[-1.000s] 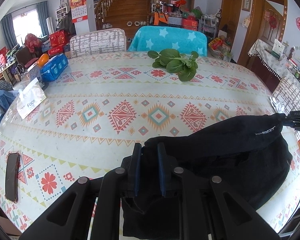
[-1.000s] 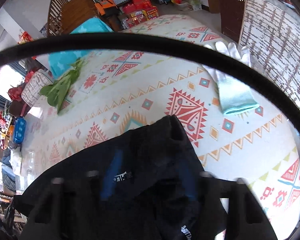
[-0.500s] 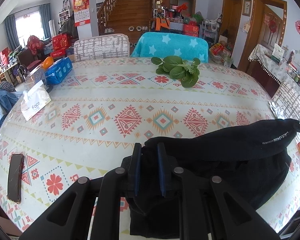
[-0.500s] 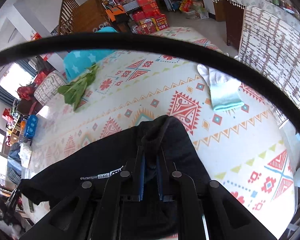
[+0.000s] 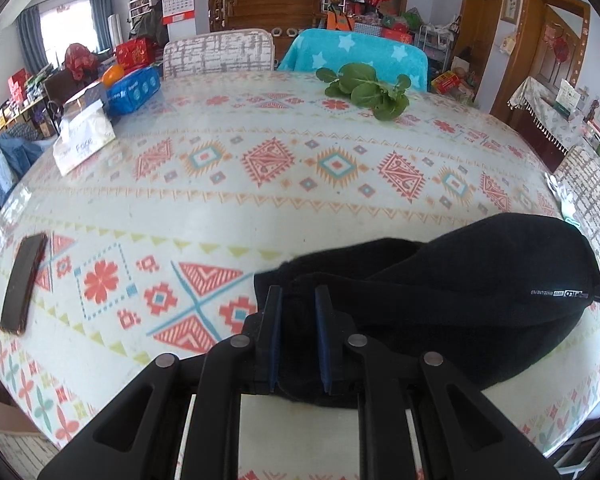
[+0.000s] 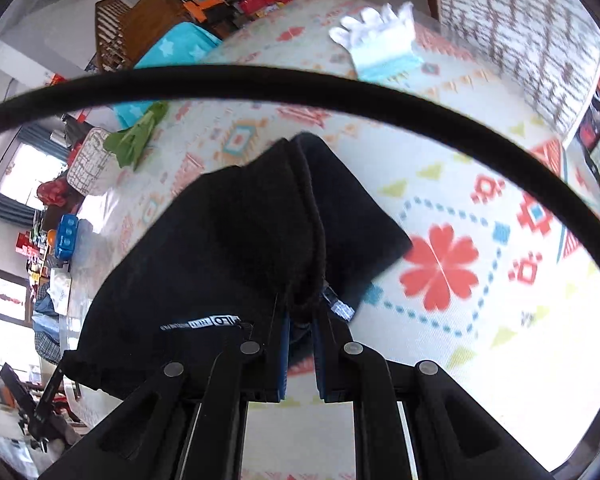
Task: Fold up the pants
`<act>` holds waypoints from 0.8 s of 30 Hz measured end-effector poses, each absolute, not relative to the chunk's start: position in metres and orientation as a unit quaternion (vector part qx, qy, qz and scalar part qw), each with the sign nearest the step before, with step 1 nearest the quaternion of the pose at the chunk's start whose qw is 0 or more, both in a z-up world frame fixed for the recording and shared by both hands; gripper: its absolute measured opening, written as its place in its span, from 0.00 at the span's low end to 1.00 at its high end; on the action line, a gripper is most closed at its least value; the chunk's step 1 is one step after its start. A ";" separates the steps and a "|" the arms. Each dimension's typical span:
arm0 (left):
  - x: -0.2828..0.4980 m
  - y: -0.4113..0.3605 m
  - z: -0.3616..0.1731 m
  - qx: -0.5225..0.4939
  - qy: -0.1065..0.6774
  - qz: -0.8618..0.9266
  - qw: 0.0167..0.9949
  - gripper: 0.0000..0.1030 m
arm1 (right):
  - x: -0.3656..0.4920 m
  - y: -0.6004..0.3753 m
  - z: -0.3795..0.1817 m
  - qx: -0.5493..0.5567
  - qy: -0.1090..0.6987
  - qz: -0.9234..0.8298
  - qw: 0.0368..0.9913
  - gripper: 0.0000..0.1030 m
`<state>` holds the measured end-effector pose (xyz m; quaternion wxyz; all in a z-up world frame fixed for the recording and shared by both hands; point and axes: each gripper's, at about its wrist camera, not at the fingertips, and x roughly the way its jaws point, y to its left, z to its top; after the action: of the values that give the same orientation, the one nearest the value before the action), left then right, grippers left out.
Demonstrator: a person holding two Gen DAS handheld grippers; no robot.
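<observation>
The black pants (image 5: 480, 292) hang bunched between my two grippers over the patterned tablecloth (image 5: 260, 160). My left gripper (image 5: 298, 300) is shut on one end of the fabric. My right gripper (image 6: 300, 312) is shut on the other end of the pants (image 6: 240, 232), close to a white printed label (image 6: 204, 322). The fabric sags in a thick dark roll between them, and its lower edge touches the table near the front edge.
A dark phone (image 5: 24, 280) lies at the front left. A tissue pack (image 5: 84, 136) and a blue pack (image 5: 134, 90) sit at the far left. Green leaves (image 5: 364, 90) lie at the back. A white glove (image 6: 380, 40) lies at the right. A black cable (image 6: 300, 84) crosses the right wrist view.
Both grippers have moved with the pants toward the near side of the table and lower. The right wrist view has swung, so the glove now sits higher in it.
</observation>
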<state>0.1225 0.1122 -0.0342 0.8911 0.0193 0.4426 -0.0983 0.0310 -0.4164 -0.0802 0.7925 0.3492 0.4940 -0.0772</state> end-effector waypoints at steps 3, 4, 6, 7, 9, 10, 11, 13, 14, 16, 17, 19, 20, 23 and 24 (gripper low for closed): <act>0.110 0.116 -0.035 0.012 0.436 -0.104 0.894 0.20 | 0.017 -0.423 -0.087 0.365 0.492 -0.082 0.786 0.10; 0.105 0.118 -0.035 0.011 0.433 -0.104 0.895 0.24 | 0.013 -0.426 -0.090 0.371 0.490 -0.083 0.785 0.10; 0.099 0.121 -0.037 0.006 0.435 -0.105 0.894 0.33 | 0.007 -0.432 -0.094 0.378 0.490 -0.088 0.781 0.11; 0.096 0.124 -0.039 0.002 0.438 -0.103 0.893 0.39 | 0.004 -0.435 -0.097 0.378 0.491 -0.093 0.779 0.11; 0.092 0.131 -0.040 -0.011 0.442 -0.102 0.891 0.46 | 0.002 -0.438 -0.101 0.381 0.490 -0.102 0.777 0.19; 0.088 0.137 -0.041 -0.020 0.445 -0.100 0.890 0.51 | 0.001 -0.439 -0.101 0.379 0.490 -0.111 0.777 0.23; 0.085 0.141 -0.041 -0.027 0.446 -0.096 0.889 0.52 | -0.001 -0.441 -0.100 0.368 0.493 -0.126 0.778 0.40; 0.077 0.152 -0.042 -0.041 0.449 -0.084 0.889 0.53 | -0.004 -0.440 -0.092 0.337 0.494 -0.156 0.786 0.59; 0.074 0.158 -0.043 -0.050 0.451 -0.078 0.888 0.53 | -0.008 -0.440 -0.084 0.316 0.487 -0.174 0.795 0.60; 0.066 0.169 -0.043 -0.072 0.455 -0.067 0.885 0.53 | -0.012 -0.438 -0.068 0.291 0.475 -0.189 0.809 0.60; 0.062 0.174 -0.043 -0.078 0.455 -0.060 0.885 0.53 | -0.011 -0.434 -0.058 0.275 0.470 -0.190 0.817 0.60; 0.054 0.181 -0.042 -0.092 0.454 -0.050 0.885 0.53 | 0.000 -0.416 -0.034 0.241 0.459 -0.166 0.839 0.60; 0.051 0.183 -0.041 -0.099 0.456 -0.044 0.884 0.53 | 0.010 -0.405 -0.024 0.228 0.458 -0.146 0.847 0.60; 0.044 0.187 -0.043 -0.125 0.457 -0.042 0.880 0.53 | 0.054 -0.344 -0.002 0.188 0.464 -0.035 0.865 0.60; 0.042 0.189 -0.044 -0.134 0.458 -0.042 0.878 0.53 | 0.069 -0.321 0.000 0.170 0.470 0.002 0.866 0.60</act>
<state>0.0423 0.1886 -0.0440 0.8780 -0.1341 0.4576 -0.0419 0.0689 -0.3208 0.0003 0.8663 0.1704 0.4695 0.0016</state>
